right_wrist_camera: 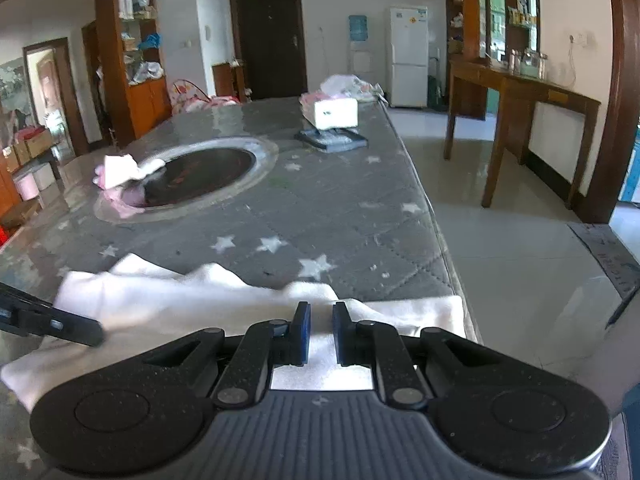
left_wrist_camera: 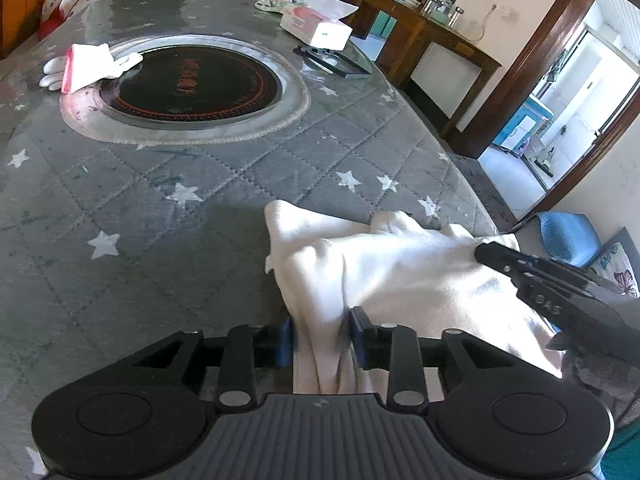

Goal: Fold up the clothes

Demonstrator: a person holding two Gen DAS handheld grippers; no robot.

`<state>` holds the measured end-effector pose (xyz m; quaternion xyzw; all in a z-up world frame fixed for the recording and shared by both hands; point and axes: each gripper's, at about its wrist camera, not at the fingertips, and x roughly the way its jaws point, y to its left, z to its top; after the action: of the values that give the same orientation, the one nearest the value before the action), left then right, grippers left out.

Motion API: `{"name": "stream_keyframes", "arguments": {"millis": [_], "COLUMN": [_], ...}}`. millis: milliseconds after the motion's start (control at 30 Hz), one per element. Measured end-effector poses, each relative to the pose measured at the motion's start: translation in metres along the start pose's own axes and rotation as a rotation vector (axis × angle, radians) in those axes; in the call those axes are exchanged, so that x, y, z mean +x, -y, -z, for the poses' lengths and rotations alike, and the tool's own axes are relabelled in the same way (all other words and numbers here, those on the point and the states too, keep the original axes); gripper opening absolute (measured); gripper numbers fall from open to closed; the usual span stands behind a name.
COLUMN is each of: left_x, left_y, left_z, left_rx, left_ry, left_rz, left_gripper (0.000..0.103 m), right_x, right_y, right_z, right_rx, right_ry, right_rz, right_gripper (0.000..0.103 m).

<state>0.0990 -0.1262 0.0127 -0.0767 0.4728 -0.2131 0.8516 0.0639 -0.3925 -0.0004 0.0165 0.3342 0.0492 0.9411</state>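
The white garment (left_wrist_camera: 400, 276) lies bunched at the table's (left_wrist_camera: 160, 208) near edge. The left gripper (left_wrist_camera: 320, 336) pinches a gathered fold of it; the right gripper (right_wrist_camera: 321, 334) hovers above it, its 2 fingers slightly apart, holding nothing. A fold seems underway; next the right needs its own hold.

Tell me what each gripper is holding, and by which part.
The left gripper is shut on a gathered bunch of the white garment near its edge. The right gripper hovers open over the same garment, gripping nothing.
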Motion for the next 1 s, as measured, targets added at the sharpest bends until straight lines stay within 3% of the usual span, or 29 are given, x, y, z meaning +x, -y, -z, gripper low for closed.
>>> {"name": "stream_keyframes", "arguments": {"millis": [133,333,400,733,1000], "left_x": [-0.010,-0.020,-0.015,0.000,-0.029], "left_y": [-0.003,0.002,0.004,0.004,0.025], "left_z": [-0.006,-0.015,-0.015,-0.010,0.011], "left_rx": [0.004,0.013,0.019,0.038,0.144], "left_ry": [0.030,0.072,0.062,0.046,0.099], "left_rz": [-0.008,0.019,0.015,-0.033,0.007], "left_gripper": [0.039,0.040,0.040,0.040,0.043], "right_x": [0.002,-0.016,-0.022,-0.045,-0.064], "right_y": [0.003,-0.002,-0.009,-0.048,-0.071], "right_z": [0.002,0.002,0.006,0.026,0.045], "right_rx": [0.010,-0.003,-0.029,-0.140,-0.257], "right_ry": [0.002,0.020,0.020,0.004,0.022], "right_rz": [0.001,-0.029,-0.052,-0.121,-0.104], "right_gripper": [0.013,0.023,0.033,0.044,0.051]}}
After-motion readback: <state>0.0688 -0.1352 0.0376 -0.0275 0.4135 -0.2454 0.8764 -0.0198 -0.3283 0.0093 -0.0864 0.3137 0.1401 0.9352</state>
